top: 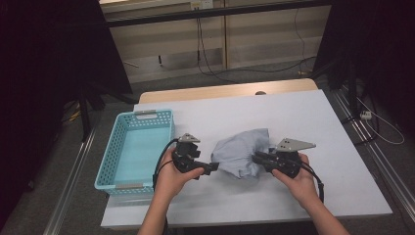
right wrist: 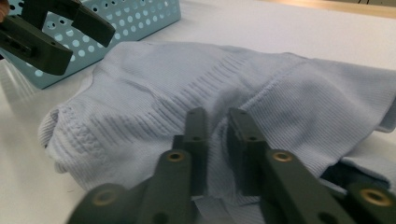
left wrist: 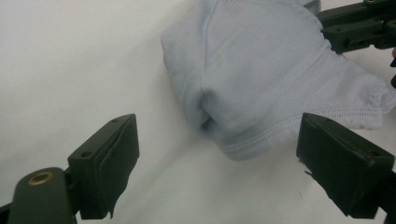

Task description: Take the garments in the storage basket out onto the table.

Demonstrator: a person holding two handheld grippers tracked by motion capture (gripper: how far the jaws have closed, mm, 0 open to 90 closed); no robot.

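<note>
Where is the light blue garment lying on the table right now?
The light blue garment lies mid-table in the high view, between both grippers, right of the blue basket.

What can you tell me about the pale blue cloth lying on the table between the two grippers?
The cloth is a pale blue-grey knit garment, ribbed in bands with stitched hems, bunched in a rumpled heap on the white table, right of the blue basket and apart from it. The right gripper has its jaws closed on a fold at its right edge. The left gripper stands open just short of its left side, not touching.
</note>
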